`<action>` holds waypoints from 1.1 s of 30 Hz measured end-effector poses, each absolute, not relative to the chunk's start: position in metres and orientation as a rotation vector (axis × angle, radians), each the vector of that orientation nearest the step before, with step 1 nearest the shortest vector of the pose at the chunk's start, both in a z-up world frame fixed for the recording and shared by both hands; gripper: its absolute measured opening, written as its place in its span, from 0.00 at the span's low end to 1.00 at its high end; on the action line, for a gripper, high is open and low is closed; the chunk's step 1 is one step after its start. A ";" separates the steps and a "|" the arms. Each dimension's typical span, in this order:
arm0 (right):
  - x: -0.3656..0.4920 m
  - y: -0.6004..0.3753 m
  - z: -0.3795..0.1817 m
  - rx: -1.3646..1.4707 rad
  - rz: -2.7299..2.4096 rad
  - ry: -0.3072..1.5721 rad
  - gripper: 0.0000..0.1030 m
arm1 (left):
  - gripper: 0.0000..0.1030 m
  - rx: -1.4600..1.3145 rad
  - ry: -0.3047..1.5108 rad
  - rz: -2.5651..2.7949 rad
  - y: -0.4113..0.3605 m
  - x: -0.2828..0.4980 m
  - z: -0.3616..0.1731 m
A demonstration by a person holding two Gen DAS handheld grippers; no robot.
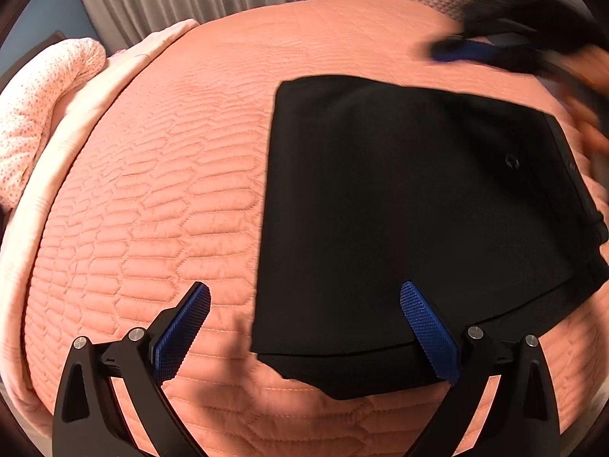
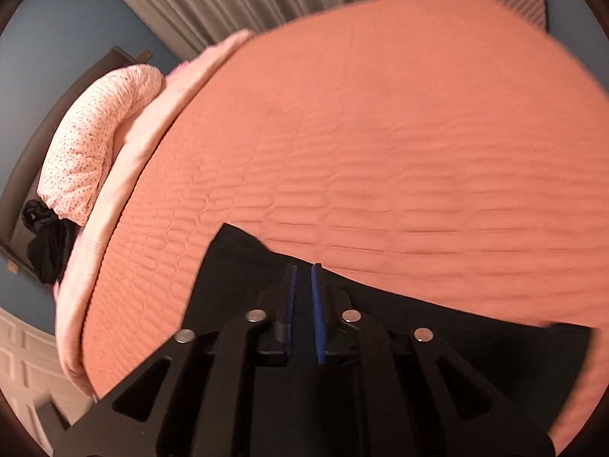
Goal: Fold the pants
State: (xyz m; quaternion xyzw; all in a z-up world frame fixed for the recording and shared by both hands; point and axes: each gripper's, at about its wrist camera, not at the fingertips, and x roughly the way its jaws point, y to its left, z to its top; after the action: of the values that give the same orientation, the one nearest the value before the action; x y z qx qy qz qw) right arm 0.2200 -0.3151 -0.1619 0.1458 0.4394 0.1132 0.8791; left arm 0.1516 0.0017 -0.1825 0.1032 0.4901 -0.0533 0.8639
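Now the black pants (image 1: 411,221) lie folded into a flat block on the right part of the orange quilt (image 1: 152,209). Near their close left corner, the left gripper (image 1: 304,327) hangs spread wide, its blue pads (image 1: 428,327) holding nothing. At the far right, blurred, the right gripper (image 2: 302,304) sits over the pants with its fingers nearly together; whether they pinch cloth cannot be told. A spotted pillow (image 2: 99,141) lies far left.
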 end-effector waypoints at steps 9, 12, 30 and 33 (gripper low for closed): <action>0.080 -0.475 -0.222 0.722 0.097 0.876 0.96 | 0.95 0.065 1.074 -0.053 0.037 0.163 -0.183; 0.080 -0.468 -0.249 0.796 0.181 0.886 0.92 | 0.95 0.038 1.099 -0.042 0.036 0.162 -0.184; 0.125 -0.426 -0.263 0.861 0.313 0.861 0.69 | 0.95 0.202 1.101 -0.081 -0.016 0.155 -0.187; 0.133 -0.416 -0.258 0.767 0.255 0.913 0.45 | 0.95 0.211 1.104 -0.094 -0.017 0.159 -0.186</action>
State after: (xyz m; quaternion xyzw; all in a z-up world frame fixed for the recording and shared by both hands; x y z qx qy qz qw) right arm 0.1335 -0.4160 -0.2576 0.3603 0.4288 0.1197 0.8197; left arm 0.1589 -0.0167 -0.1858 0.1001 0.5230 -0.0447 0.8452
